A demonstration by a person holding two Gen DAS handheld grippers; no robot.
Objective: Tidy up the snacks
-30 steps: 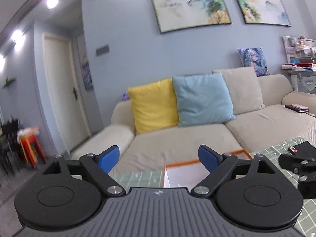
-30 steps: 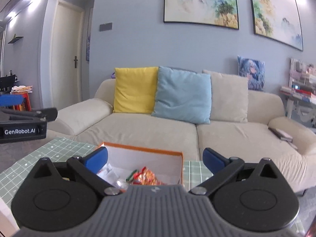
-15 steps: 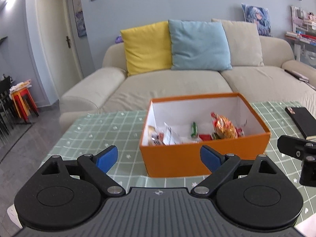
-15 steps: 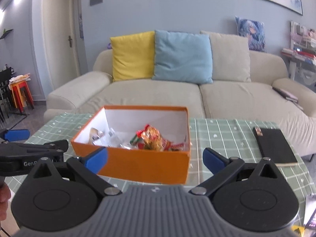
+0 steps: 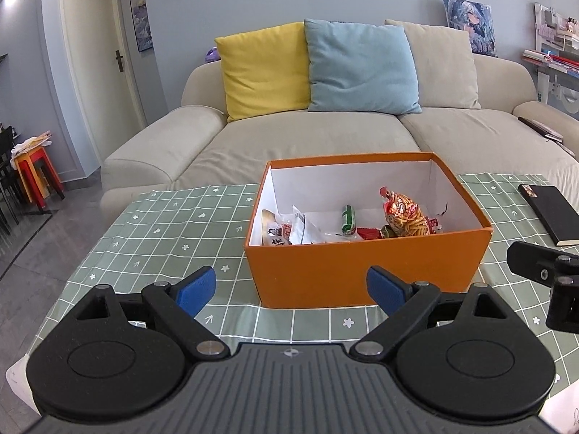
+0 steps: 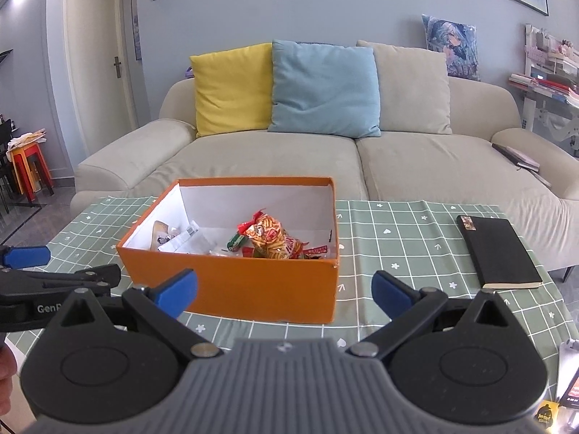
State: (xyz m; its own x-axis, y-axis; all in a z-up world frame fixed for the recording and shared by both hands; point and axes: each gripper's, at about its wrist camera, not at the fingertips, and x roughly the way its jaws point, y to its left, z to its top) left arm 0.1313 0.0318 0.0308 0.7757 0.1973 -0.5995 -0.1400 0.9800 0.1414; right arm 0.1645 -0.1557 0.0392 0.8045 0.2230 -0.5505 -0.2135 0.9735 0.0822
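Since a second ago my view has tilted down from the grey-blue wall to the beige fabric sofa (image 5: 325,133) and the green checked tablecloth (image 5: 173,238). That brings the open orange cardboard box (image 5: 362,271) before both tools. The wrapped snacks (image 6: 271,240) lie inside it; whether sorting is ahead or finished, I cannot tell. My left gripper (image 5: 291,287) and right gripper (image 6: 284,291) stand wide apart, holding nothing.
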